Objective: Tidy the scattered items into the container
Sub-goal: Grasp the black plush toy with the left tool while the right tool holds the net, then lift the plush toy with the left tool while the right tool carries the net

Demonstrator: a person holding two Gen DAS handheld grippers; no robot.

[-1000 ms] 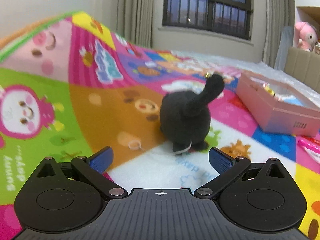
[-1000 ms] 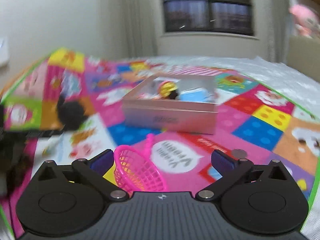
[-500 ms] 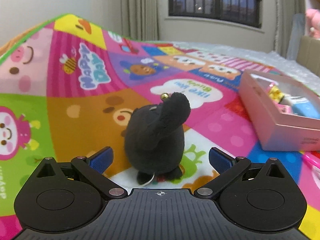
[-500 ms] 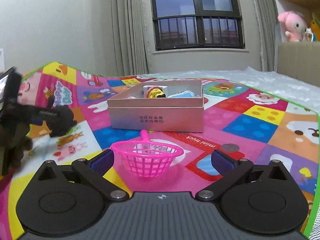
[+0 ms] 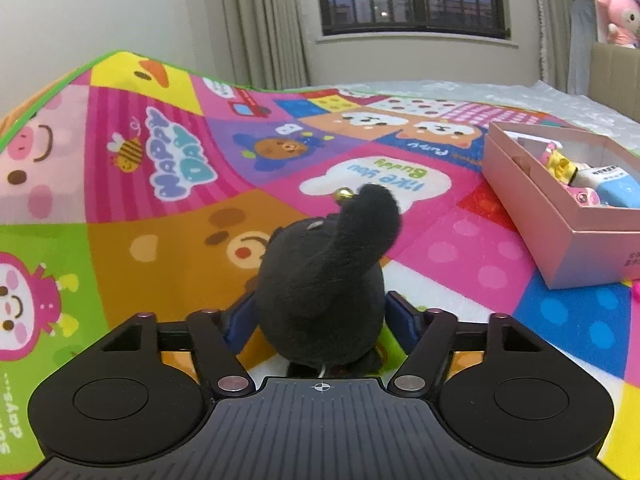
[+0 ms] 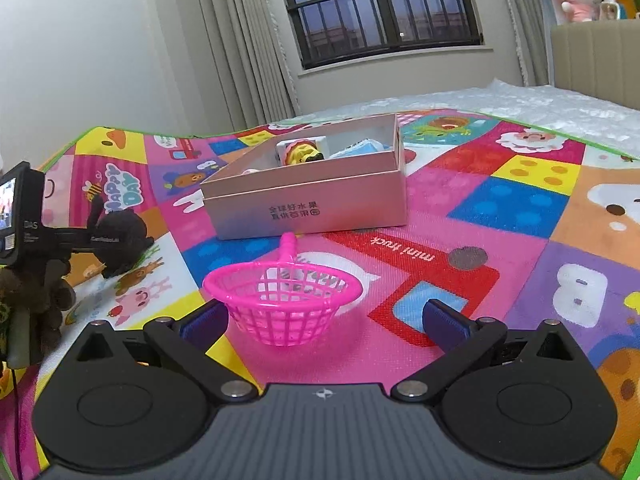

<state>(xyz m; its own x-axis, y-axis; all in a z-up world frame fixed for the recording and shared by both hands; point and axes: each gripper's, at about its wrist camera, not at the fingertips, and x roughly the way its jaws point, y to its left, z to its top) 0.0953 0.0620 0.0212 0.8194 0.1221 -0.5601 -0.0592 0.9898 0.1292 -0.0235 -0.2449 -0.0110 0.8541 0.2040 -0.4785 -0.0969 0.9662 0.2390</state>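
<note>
Left tool closed snugly around black plush toy on play mat left of pink box (soft, light, grip mid-body), right tool wide open and empty, bracketing pink basket

My left tool sits low, its two blue fingers drawn in at nine and three o'clock, pressing the flanks of the black plush toy. My right tool hangs level with its blue fingers spread wide, gripping nothing; its nine o'clock finger is just beside the pink basket.
</note>
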